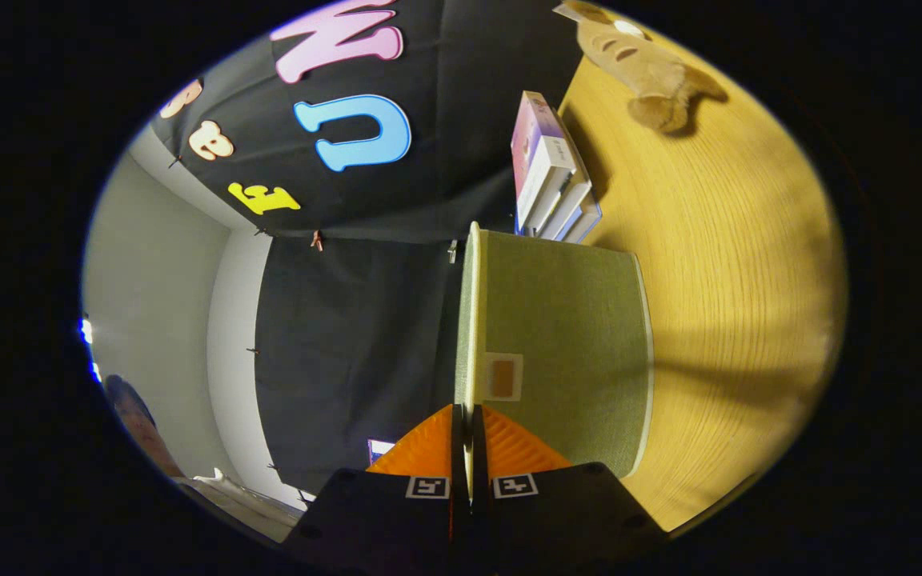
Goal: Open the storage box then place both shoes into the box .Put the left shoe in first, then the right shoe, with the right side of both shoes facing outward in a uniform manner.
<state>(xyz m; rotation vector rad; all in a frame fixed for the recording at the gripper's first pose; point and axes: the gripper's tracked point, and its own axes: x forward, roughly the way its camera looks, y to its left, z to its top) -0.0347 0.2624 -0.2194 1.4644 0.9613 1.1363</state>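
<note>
Wooden table [733, 264]; black cloth wall [349, 336]; white wall [157, 280].

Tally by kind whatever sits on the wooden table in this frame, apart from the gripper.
Storage box: 1, green storage box, its lid pinched between the fingers of the gripper.
Book stack: 1, stack of books beyond the box.
Plush toy: 1, tan plush toy farther off.
Total: 3

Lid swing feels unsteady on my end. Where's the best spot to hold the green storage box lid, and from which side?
Hold the storage box lid by its thin pale front rim, near the small tab. The gripper has that rim edge-on between its closed fingers, so approach along the lid's plane, one finger on each face. The lid is a flat panel; only its edge seems narrow enough to pinch.
</note>
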